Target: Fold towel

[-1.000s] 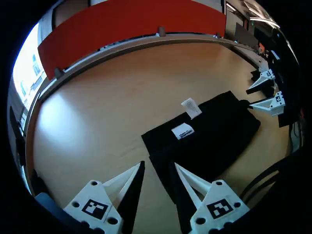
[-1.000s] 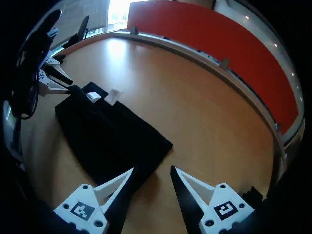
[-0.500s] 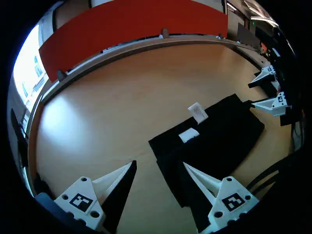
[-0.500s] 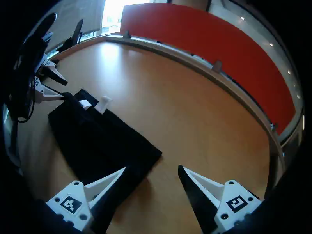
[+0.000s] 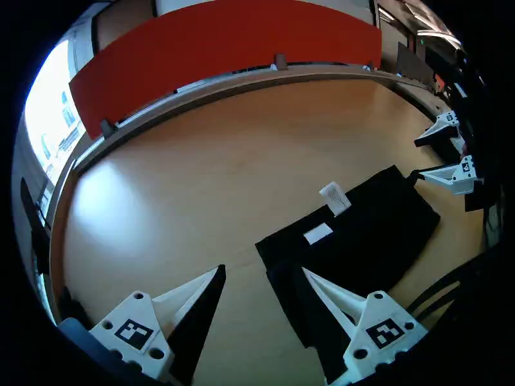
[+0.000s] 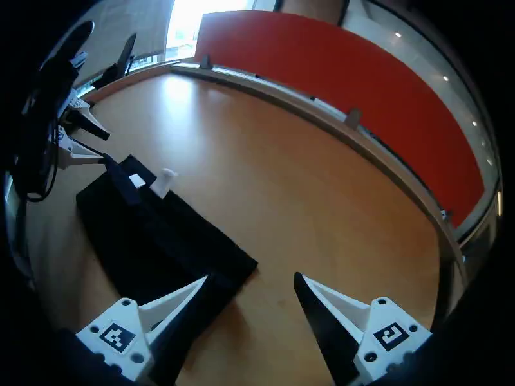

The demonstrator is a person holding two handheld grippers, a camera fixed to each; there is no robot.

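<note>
Left gripper view first: the left hand-held gripper [image 5: 261, 299] has its jaws wide apart and nothing between them, hovering low over the near end of the black towel [image 5: 367, 235]. One finger overlaps that near corner in the picture, but I can't tell if it's actually touching. The towel lies flat on the wooden surface [image 5: 193, 180] as a narrow folded rectangle, white care tag [image 5: 335, 197] sticking out on the edge facing the red partition [image 5: 225, 45]. Over at the far end sits the right hand-held gripper [image 5: 421, 156], also spread, lower fingertip right at the towel's corner.

Right gripper view: same deal from the other end. Its jaws are apart and empty, with the towel's near corner just beside the left finger.

My read is that a fold is laid down and let go. If another fold is wanted, the next move calls for pinching the corners at one short end and carrying them over.

Versus a second ago: both sets of jaws are spread wider.
</note>
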